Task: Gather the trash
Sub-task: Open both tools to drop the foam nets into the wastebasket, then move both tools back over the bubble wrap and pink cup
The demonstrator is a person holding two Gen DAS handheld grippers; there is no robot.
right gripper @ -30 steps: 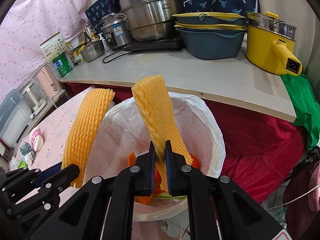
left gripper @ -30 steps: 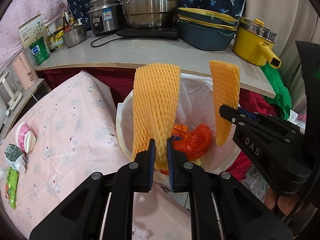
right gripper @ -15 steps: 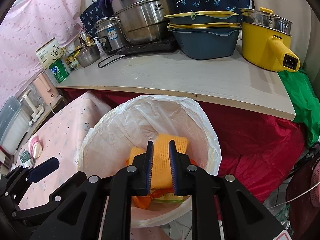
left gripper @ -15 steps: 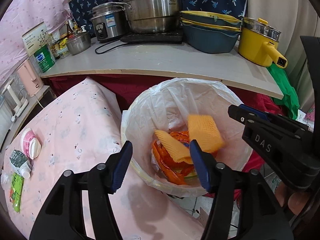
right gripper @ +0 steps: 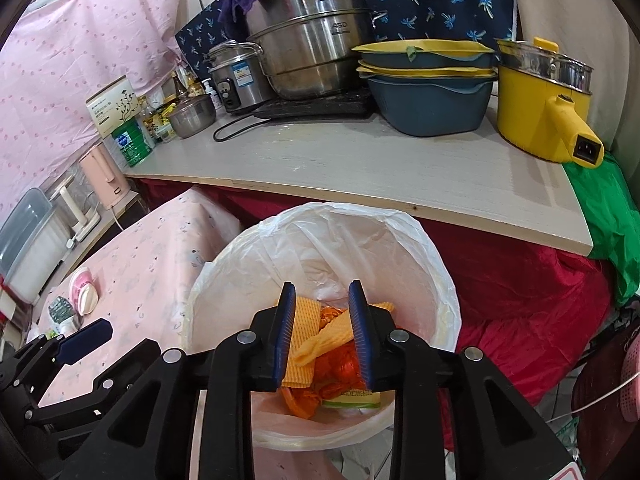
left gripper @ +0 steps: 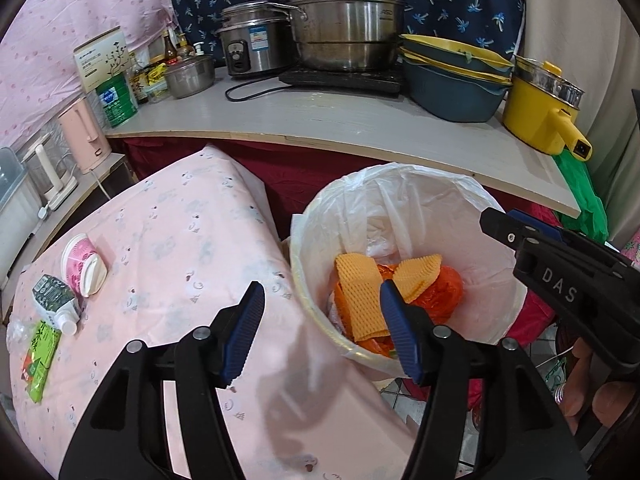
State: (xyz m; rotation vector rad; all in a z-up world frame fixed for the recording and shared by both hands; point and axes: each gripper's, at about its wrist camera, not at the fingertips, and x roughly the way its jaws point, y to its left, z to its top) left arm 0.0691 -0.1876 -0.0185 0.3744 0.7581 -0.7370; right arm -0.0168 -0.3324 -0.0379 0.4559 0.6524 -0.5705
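Orange foam nets [left gripper: 356,296] lie in the bin [left gripper: 496,232], two pieces crossed on top of a crumpled orange-red bag [left gripper: 440,294], all down inside the white liner and touching neither claw

The left claw [left gripper: 322,330] is spread wide and grips nothing; one blue pad hangs over the pink cloth of the table [left gripper: 168,248], the other over the bin's near rim. The right claw [right gripper: 322,334] hovers straight above the bin's mouth with its jaws opening, a narrow gap between the blue pads; the nets show through that gap far below, and nothing is pinched

On the pink cloth toward the left edge of the left view sit more scraps: a pink cup [left gripper: 82,264] lying on its side, a small green-patterned carton [left gripper: 54,302] just beside it, and a flat green packet [left gripper: 40,354] nearer the camera

Behind the bin a pale counter [left gripper: 360,124] carries a tall steel pot [left gripper: 344,24], stacked blue basins [left gripper: 452,84] and a yellow pot [left gripper: 536,116]
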